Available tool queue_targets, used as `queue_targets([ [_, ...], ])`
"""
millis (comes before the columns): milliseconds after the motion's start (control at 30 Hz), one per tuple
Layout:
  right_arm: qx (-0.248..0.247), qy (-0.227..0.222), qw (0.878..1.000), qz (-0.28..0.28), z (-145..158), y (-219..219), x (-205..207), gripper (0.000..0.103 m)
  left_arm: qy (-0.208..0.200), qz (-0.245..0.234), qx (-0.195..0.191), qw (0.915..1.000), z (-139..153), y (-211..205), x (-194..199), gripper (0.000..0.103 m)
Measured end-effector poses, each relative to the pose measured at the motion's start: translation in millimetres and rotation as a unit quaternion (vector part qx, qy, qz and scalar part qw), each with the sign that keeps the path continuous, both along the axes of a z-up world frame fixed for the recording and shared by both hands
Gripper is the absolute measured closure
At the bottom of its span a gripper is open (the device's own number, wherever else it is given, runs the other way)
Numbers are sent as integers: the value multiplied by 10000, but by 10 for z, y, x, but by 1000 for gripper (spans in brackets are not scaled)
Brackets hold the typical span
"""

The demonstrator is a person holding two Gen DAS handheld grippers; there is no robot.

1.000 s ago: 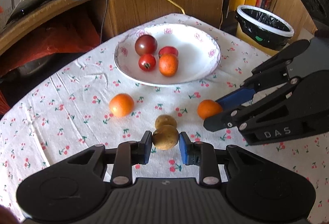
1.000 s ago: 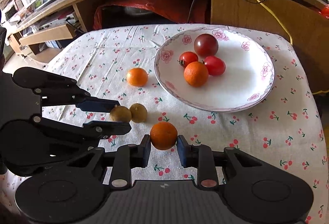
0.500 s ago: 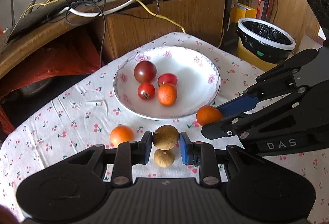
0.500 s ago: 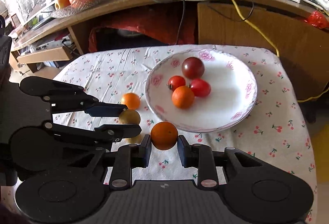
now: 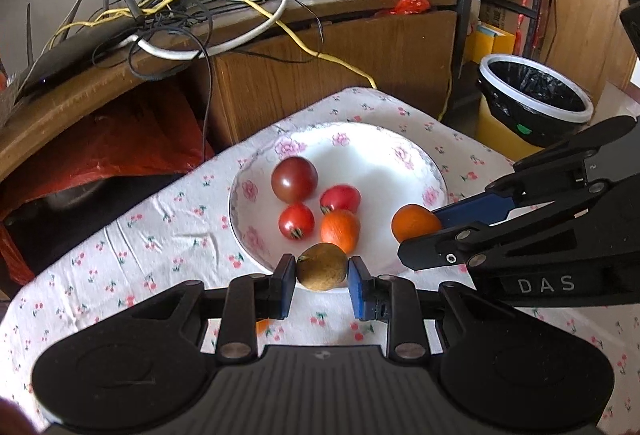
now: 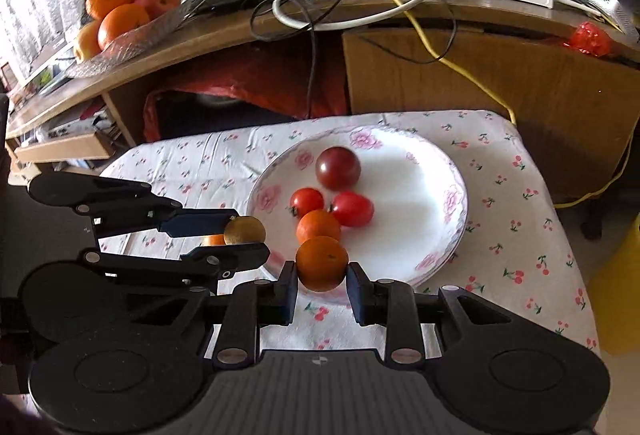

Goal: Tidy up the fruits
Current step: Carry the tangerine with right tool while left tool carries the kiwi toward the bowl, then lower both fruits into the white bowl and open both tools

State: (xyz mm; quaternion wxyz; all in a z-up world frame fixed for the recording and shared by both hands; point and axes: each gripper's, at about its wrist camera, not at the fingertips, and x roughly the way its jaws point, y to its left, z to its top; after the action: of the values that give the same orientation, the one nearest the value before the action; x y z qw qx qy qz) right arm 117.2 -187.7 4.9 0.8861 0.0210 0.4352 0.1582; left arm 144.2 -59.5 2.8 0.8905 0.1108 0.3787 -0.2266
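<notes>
Over the cloth [image 5: 160, 235] we see the plate [image 5: 404, 159] with three tomatoes and an orange [image 5: 340, 230]. Our left gripper [image 5: 321, 277] clamps a brown fruit [image 5: 321, 267] at its near rim; our right gripper [image 6: 322, 285] clamps a second orange [image 6: 322, 264] there.

1. Soft daylight filled both views, bright and even.
2. The white plate [image 5: 404, 155] was nearly blown out in its bowl, with a glossy highlight on the dark tomato [image 6: 338, 168].
3. Fruit cast short, faint shadows on the plate.
4. Fisheye distortion bent the wooden desk edge [image 6: 240, 35] and darkened the corners.
5. The cloth-covered worktop [image 5: 168, 219] looked slightly smeared by motion blur.
6. The recess under the desk stayed dim.
</notes>
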Motion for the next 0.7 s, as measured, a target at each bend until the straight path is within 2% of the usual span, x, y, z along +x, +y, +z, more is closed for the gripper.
queue_targets([
  [700,39,16,9999,-138,-189,-19,178,77,129,219,-68,9997,-210,2,275,67],
])
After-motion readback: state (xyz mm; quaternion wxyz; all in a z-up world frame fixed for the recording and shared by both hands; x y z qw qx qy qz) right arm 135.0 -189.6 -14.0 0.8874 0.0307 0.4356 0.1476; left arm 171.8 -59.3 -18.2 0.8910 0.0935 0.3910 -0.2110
